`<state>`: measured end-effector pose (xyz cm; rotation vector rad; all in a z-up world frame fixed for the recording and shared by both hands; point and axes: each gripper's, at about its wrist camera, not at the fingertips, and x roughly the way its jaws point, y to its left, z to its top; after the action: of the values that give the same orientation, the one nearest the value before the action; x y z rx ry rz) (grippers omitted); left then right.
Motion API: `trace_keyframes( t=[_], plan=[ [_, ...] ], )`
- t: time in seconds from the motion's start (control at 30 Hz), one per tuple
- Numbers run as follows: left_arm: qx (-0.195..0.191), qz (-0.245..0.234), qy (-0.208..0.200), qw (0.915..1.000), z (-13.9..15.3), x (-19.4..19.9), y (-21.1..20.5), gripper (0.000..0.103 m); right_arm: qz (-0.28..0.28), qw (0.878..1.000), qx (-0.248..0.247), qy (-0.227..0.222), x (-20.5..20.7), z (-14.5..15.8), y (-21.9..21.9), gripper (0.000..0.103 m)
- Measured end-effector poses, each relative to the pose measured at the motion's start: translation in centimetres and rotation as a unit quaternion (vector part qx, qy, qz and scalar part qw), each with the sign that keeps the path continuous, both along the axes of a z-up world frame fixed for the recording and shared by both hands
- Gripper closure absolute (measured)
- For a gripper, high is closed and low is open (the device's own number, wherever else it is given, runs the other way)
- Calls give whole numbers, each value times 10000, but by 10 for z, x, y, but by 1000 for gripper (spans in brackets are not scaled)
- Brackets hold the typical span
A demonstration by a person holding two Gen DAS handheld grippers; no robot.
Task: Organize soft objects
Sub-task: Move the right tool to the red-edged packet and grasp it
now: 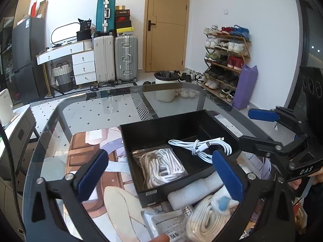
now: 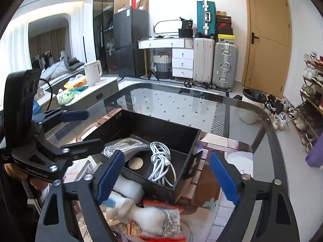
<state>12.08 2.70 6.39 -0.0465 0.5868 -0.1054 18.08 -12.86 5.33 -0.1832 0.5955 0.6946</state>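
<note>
We carry two matching tools. Our left gripper (image 1: pixel 159 173) is a black plastic frame with triangular cut-outs in its arms, round silver screws at the pivots and long blue pads (image 1: pixel 228 175) with ribbed inner faces on the fingers. Our right gripper (image 2: pixel 167 177) has the same black linkage, silver screw heads and blue pads (image 2: pixel 222 175). White letters reading "DAS" mark the side of its body in the left wrist view. Each carries a black camera housing. A dark sleeve shows behind the handle.
</note>
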Motion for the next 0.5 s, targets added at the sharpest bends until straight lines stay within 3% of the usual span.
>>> trace_keyframes(
  t=[0.07,0.5],
  plan=[
    [-20,29,-6,10000,0,-5,3,0,-65,9999,130,39,-5,1,-9,1],
    [46,35,44,10000,-7,-35,-2,0,-308,9985,111,448,-28,-18,-43,1]
  ],
)
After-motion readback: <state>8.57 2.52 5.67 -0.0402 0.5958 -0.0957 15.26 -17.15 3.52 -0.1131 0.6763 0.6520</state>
